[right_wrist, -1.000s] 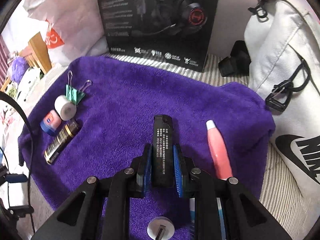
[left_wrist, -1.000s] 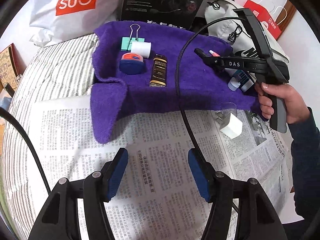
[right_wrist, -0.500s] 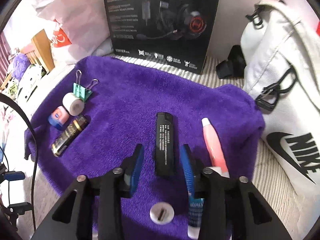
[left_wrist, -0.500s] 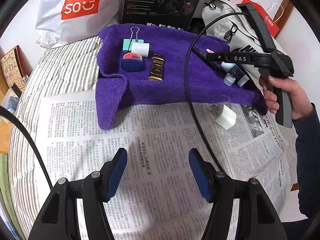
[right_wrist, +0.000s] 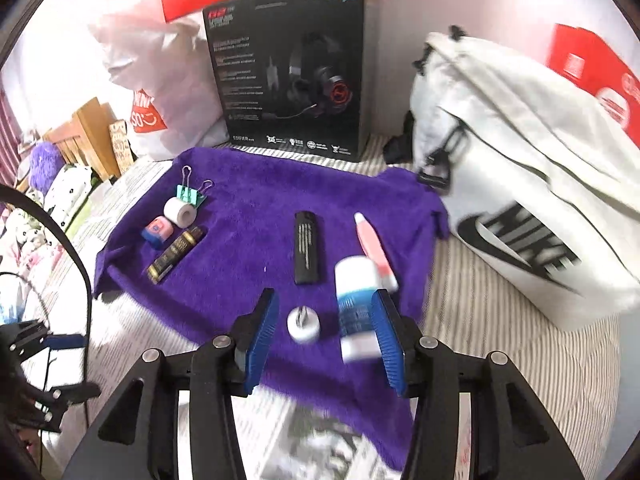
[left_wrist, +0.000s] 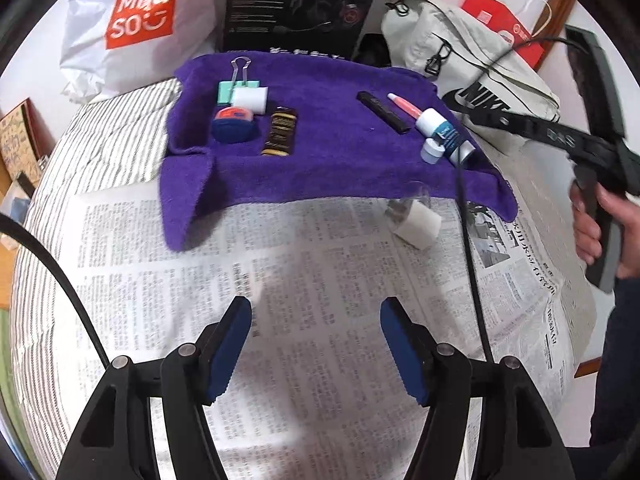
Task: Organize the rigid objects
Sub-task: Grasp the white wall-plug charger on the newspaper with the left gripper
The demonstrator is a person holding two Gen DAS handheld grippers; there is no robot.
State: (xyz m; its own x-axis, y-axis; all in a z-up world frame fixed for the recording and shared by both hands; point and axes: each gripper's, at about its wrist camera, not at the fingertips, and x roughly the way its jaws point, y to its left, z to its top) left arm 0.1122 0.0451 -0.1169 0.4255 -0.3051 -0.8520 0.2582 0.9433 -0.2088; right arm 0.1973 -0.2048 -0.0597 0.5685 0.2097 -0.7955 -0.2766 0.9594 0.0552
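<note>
Black lighter (right_wrist: 307, 253) lies on purple towel (right_wrist: 248, 200) beyond the right tool (right_wrist: 325, 334), its jaws just opened, empty.

The left gripper (left_wrist: 316, 344) points steeply downward with its jaws standing apart and nothing between them. The right gripper (right_wrist: 326, 328), held by a hand (left_wrist: 608, 224) in a dark sleeve, has just been opening its jaws, which grip nothing.

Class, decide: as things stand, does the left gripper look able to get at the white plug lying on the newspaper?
Probably yes. The left gripper is open and empty, and only bare newspaper lies between it and the plug; a black cable runs just beside it.
</note>
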